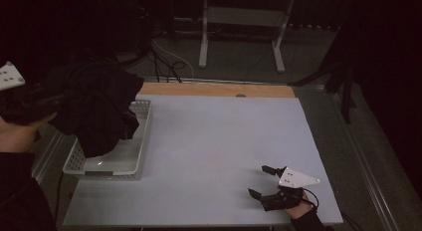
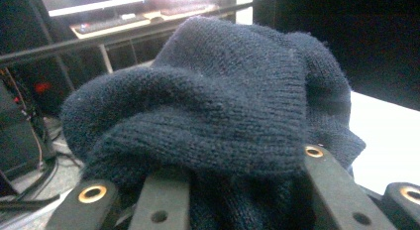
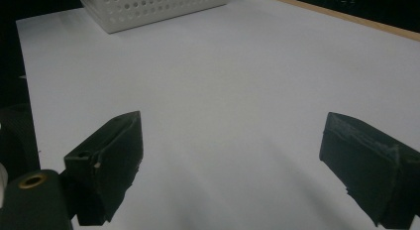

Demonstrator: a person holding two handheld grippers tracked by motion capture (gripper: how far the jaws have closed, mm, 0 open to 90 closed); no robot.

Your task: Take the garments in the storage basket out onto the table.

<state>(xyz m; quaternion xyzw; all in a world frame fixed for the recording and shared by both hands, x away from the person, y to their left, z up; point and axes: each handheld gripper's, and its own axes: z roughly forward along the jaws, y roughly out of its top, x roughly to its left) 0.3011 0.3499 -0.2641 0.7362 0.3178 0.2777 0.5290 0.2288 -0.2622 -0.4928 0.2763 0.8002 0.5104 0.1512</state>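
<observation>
Holding a dark knitted garment (image 1: 97, 109) up at the left edge of the worktop (image 1: 219, 141), with the left hand-held gripper (image 1: 30, 104) clenched on a bunched fold of it. Gripping the knit high and to one side, probably so that the rest is hanging free under its own weight instead of dragging. Draping down over the near-left part of the white perforated basket (image 1: 142, 141), covering some of its rim and floor; not possible to tell whether the lowest folds are touching the basket bottom or hanging just above it. Suggesting either lifting out of the basket or lowering into it; no telling which from this moment alone.

Seen along the left jaws, thick ribbed wool (image 2: 213, 106) swelling between and over them, so the bite is deep and unlikely to be slipping.

Resting the right hand-held gripper (image 1: 266, 183) low near the front right of the worktop, released, jaws spread wide with nothing but bare surface between them. Keeping well apart from the garment and basket (image 3: 148, 7), perhaps waiting in readiness to take a second hold.
</observation>
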